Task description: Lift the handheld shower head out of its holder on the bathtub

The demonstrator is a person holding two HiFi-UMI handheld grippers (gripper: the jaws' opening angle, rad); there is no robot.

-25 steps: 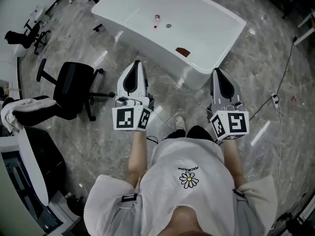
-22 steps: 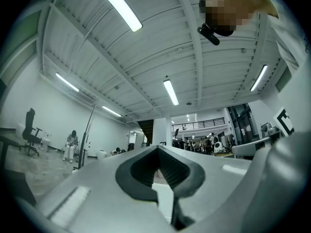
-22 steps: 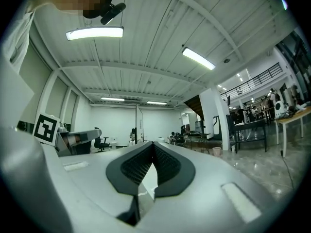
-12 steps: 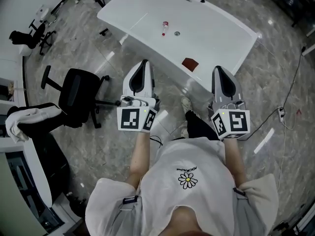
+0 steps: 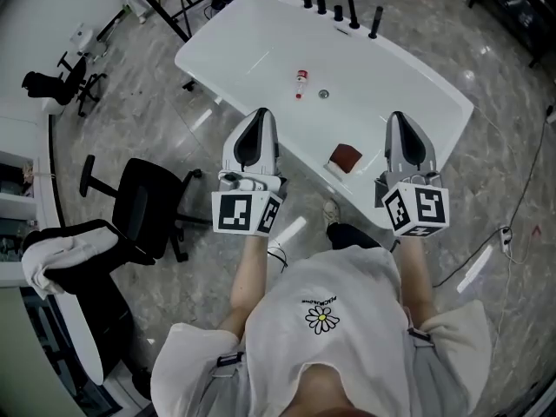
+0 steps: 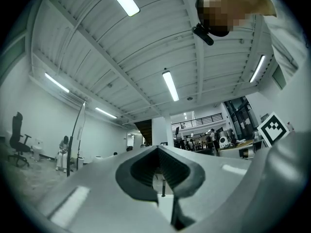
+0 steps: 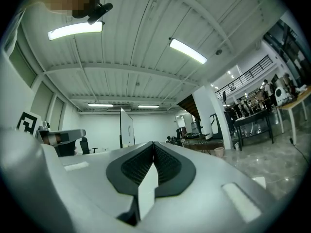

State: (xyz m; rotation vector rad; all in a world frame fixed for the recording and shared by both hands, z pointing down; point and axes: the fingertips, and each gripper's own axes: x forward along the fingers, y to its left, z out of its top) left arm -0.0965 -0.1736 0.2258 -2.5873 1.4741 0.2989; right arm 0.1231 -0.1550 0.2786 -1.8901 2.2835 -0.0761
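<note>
Head view: a glossy white freestanding bathtub [image 5: 261,24] lies at 12 o'clock from the person. The slim black handheld shower head [image 5: 376,22] stands upright in its holder on the tub's far rim at 1 o'clock, just beside the curved black faucet [image 5: 352,7]. The left gripper [image 5: 259,113] and right gripper [image 5: 401,115] hover over the near rim, well apart from the shower head. A dark red cloth [image 5: 346,156] lies between them.

Left gripper view: the left gripper [image 6: 158,147] is clenched on nothing, its jaw tips together.

Right gripper view: the right gripper [image 7: 153,142] is likewise clenched and empty.
</note>
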